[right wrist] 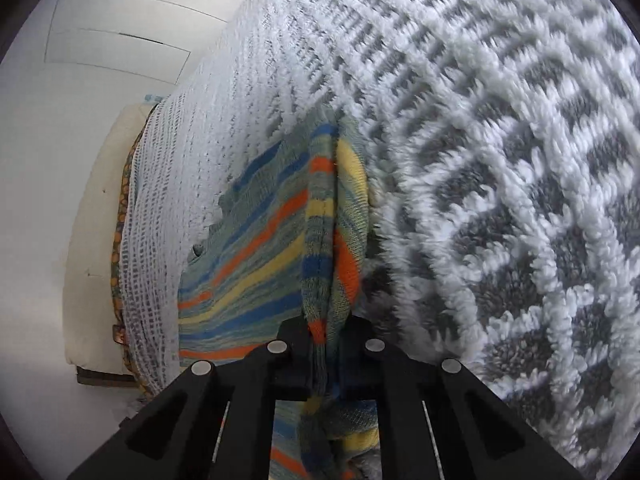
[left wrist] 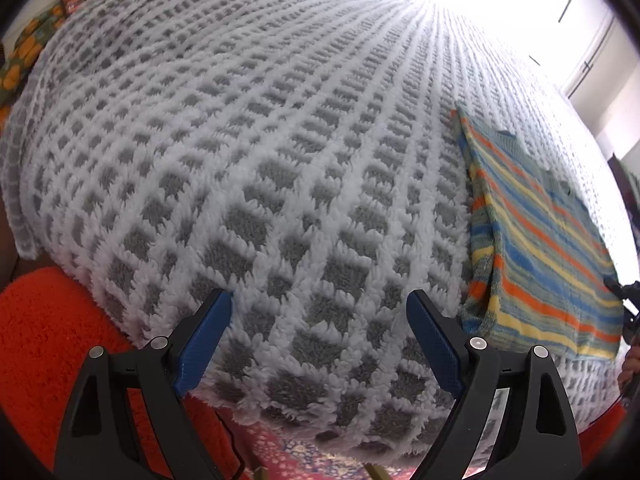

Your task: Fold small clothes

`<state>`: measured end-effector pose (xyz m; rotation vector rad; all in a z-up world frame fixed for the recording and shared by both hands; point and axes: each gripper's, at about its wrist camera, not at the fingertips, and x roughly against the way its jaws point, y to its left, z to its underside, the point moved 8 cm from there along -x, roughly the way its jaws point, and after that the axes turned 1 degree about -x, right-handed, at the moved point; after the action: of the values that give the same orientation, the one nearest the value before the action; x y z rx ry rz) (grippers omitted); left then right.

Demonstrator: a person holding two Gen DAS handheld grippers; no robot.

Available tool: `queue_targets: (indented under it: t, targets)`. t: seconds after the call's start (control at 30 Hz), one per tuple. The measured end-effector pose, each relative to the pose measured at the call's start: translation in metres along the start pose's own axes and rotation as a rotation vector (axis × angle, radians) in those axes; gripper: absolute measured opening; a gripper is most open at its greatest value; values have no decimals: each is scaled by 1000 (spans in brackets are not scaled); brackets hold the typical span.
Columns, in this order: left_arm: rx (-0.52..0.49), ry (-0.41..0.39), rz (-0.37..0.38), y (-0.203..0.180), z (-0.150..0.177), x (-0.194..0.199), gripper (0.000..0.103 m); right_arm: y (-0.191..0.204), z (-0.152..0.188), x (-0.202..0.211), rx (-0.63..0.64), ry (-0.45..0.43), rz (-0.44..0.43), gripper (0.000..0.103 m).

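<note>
While the striped knitted garment [right wrist: 256, 256] is lying on the blanket [right wrist: 500, 168] close to its near edge, one part of it is being pinched up into a standing fold. The garment is carrying bands of orange, yellow, blue and grey-green. In the right wrist view the fold is rising between the 2 black fingers of the right gripper [right wrist: 326, 334], and the jaws are clenched on it, with the knit squeezed tight in the narrow gap. The rest of the garment is spreading flat to the left of the fold, and a little of it is bunching under the gripper at the bottom of the view.

In the left wrist view the same garment [left wrist: 536, 240] is showing flat near the right part of the blanket's near edge, with 1 side doubled over along its left border. The left gripper [left wrist: 320, 340] is hanging above the blanket [left wrist: 256, 168] with its 2 blue pads [left wrist: 204, 344] standing wide apart, and nothing is sitting between them; it is released and is well apart from the garment.

The blanket is fluffy, white with grey squares, and it is covering the whole bed. Below its near edge an orange rug [left wrist: 44, 328] is lying. At the far left corner a patterned green and orange cloth [left wrist: 24, 56] is showing from under the blanket.
</note>
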<state>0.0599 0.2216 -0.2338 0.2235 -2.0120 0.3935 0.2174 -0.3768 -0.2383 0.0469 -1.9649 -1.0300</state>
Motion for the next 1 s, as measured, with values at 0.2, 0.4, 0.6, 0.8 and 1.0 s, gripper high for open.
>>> queue_targets:
  t: [0.2,0.4,0.6,0.8,1.0]
  targets:
    - [41,21,49,6,-1,-4,90,133,10,0,291,1,78,8]
    - [71,23,89,15,0,0,90,257,75,-75,554,97,183,9]
    - [109,26,102,27,2,2,90,279,176,-187,552,344,150,64]
    - [128,31,111,33,5,3,90,317,196,-154,546,400,-73,75]
    - [148,22,147,30,-1,5,90,291,141,-64,729,151,75,88]
